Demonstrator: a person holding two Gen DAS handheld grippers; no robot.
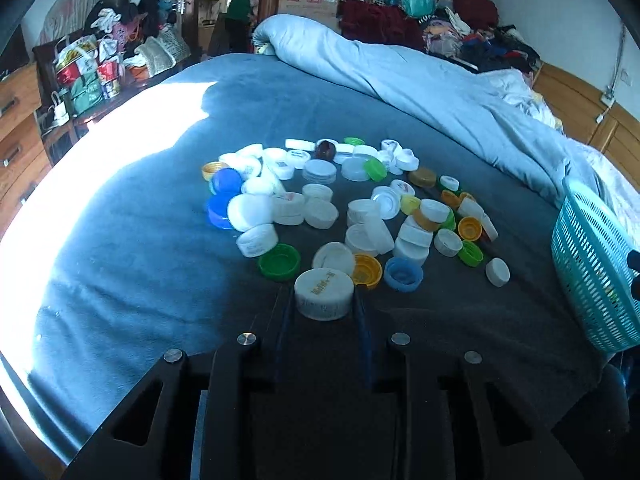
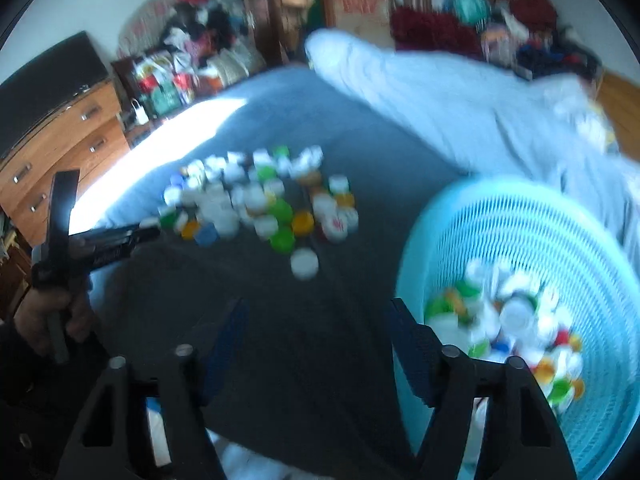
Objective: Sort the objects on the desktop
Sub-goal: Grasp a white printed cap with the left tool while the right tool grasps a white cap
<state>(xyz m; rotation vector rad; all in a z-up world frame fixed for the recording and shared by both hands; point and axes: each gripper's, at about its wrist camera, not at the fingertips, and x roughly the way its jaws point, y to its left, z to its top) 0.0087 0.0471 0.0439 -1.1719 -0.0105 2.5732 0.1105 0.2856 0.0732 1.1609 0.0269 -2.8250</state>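
- Left gripper (image 1: 325,304): jaws clamped on a large white cap (image 1: 324,294), held at the near edge of the cap pile (image 1: 344,204).
- Pile lies loose on the grey-blue bedspread (image 1: 140,248): white, green, yellow and blue caps mixed.
- Right gripper (image 2: 316,332): jaws apart, nothing between them, over bare bedspread.
- Turquoise basket (image 2: 520,216) just right of it, partly filled with caps; view blurred.
- A hand (image 2: 48,320) grips the left tool's handle.

A lived-in home bedroom: a bed (image 1: 160,216) under a grey-blue blanket fills the middle, a pale quilt (image 1: 420,84) is bunched along its far right, a wooden dresser (image 2: 60,148) stands left, and clothes (image 1: 472,36) lie heaped far behind
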